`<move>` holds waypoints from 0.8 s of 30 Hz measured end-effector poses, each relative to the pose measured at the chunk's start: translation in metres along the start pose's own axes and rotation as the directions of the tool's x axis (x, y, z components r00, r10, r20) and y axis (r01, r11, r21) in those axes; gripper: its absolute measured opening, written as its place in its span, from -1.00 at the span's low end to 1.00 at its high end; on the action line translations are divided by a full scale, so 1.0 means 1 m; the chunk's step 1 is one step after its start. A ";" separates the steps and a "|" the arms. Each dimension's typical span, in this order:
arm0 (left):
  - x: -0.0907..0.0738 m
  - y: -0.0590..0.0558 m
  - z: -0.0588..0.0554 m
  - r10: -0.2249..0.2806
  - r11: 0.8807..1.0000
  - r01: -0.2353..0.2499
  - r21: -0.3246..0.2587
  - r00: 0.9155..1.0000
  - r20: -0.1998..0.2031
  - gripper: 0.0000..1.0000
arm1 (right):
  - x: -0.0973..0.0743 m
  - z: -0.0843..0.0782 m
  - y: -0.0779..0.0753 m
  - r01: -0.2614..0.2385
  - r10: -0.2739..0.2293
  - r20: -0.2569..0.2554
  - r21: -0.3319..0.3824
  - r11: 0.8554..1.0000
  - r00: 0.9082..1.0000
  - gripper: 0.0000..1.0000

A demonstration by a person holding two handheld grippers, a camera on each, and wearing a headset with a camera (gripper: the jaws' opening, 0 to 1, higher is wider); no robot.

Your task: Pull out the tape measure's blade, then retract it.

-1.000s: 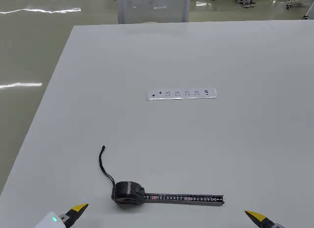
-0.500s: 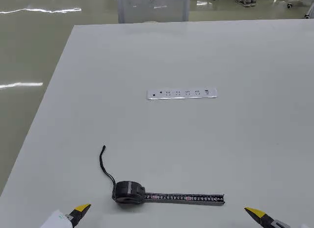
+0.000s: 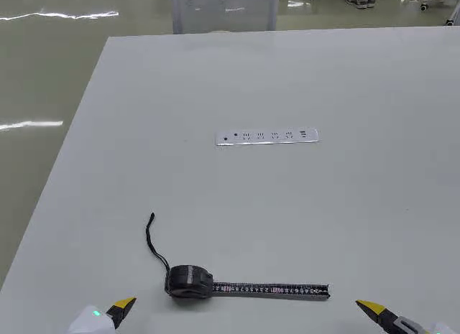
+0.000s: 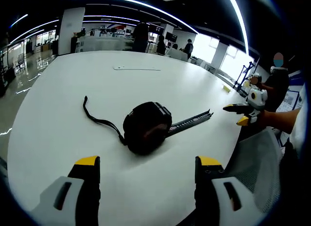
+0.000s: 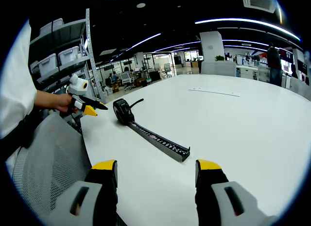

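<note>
A black tape measure (image 3: 189, 281) lies near the table's front edge, its blade (image 3: 272, 289) pulled out to the right and flat on the top. A black wrist cord (image 3: 154, 243) trails off its back. In the left gripper view the tape measure (image 4: 146, 127) sits just beyond my left gripper (image 4: 148, 164), which is open and holds nothing. My right gripper (image 5: 153, 166) is open too, a short way short of the blade's hooked tip (image 5: 182, 153). In the head view the left gripper (image 3: 119, 307) pokes in at bottom left and the right gripper (image 3: 374, 309) at bottom right.
A white power strip (image 3: 267, 136) lies mid-table, well beyond the tape. The white table (image 3: 359, 90) stretches far back and right. A grey mesh chair back (image 5: 46, 153) stands close at the front edge. People and shelving stand in the room behind.
Both grippers have drawn slightly back toward the bottom of the head view. The tape measure and its extended blade lie as before.
</note>
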State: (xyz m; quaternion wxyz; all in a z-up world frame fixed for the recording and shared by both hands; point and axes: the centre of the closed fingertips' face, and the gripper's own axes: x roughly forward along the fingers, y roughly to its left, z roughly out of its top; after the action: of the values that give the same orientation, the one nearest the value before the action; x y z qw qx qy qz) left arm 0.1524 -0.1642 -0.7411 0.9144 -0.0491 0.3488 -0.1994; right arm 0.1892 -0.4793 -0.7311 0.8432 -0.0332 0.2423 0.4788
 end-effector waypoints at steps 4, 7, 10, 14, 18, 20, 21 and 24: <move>0.001 0.002 0.002 0.011 1.000 -0.010 -0.010 1.000 0.007 0.57 | 0.003 -0.002 -0.002 -0.006 0.006 -0.006 0.002 1.000 1.000 0.30; 0.002 0.004 0.004 0.023 1.000 -0.023 -0.013 1.000 0.009 0.58 | 0.005 -0.005 -0.004 -0.006 0.006 -0.010 0.007 1.000 1.000 0.30; 0.004 0.004 0.005 0.031 0.999 -0.031 -0.018 0.999 0.011 0.59 | 0.008 -0.007 -0.005 -0.009 0.009 -0.013 0.011 1.000 1.000 0.29; 0.007 0.003 0.006 0.042 0.999 -0.042 -0.021 0.999 0.007 0.59 | 0.012 -0.009 -0.006 -0.015 0.015 -0.014 0.008 1.000 1.000 0.28; 0.010 0.001 0.008 0.042 0.998 -0.042 -0.035 0.999 0.012 0.60 | 0.015 -0.006 -0.009 -0.017 0.017 0.001 0.018 1.000 1.000 0.25; 0.012 0.000 0.008 0.045 0.999 -0.045 -0.030 0.999 0.008 0.60 | 0.017 -0.005 -0.010 -0.014 0.014 -0.003 0.013 1.000 1.000 0.25; 0.014 0.000 0.009 0.046 0.998 -0.046 -0.032 0.999 0.008 0.60 | 0.019 -0.006 -0.011 -0.017 0.017 -0.007 0.012 1.000 1.000 0.25; 0.016 -0.003 0.011 0.043 0.998 -0.042 -0.046 0.999 0.014 0.61 | 0.021 -0.008 -0.011 -0.023 0.023 -0.020 0.001 1.000 1.000 0.23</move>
State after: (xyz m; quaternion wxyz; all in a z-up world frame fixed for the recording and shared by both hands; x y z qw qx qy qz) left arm 0.1700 -0.1737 -0.7422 0.9196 -0.0641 0.3476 -0.1714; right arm 0.2045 -0.4709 -0.7498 0.8352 -0.0348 0.2514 0.4879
